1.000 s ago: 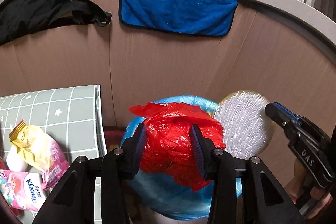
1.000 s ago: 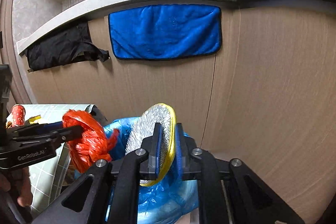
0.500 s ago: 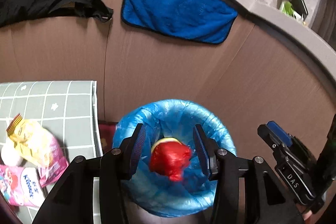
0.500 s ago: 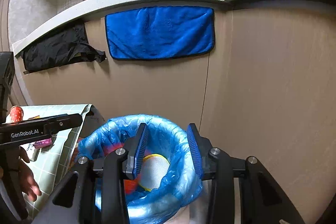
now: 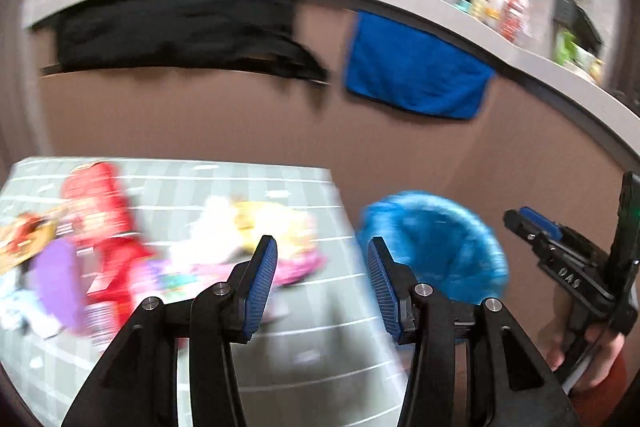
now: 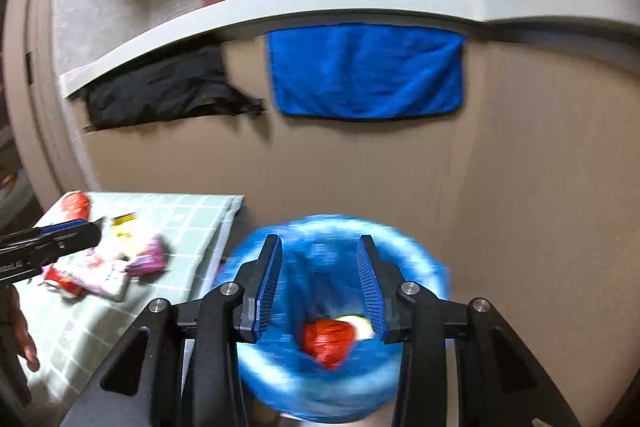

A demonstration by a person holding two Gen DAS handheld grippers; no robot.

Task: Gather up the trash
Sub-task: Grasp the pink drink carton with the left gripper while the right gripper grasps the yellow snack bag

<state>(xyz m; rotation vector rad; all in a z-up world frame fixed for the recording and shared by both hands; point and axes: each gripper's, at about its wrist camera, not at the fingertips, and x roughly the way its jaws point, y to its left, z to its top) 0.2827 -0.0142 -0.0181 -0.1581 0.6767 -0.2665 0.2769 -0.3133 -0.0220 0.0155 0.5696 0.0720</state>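
Trash bin [image 6: 416,267] (blue-lined) sits below right tongs [image 6: 320,283], angled downward, empty.

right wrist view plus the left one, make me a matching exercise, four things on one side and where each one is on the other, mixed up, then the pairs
Things:
1. red plastic bag
2. blue towel
3. snack wrappers
4. black cloth

Places:
A. hanging under the counter edge, to the left of the other hanging cloth
B. lying on the green checked tablecloth
C. down inside the bin with the blue liner
D. hanging on the brown panel above the bin

Pairs: 1-C, 2-D, 3-B, 4-A
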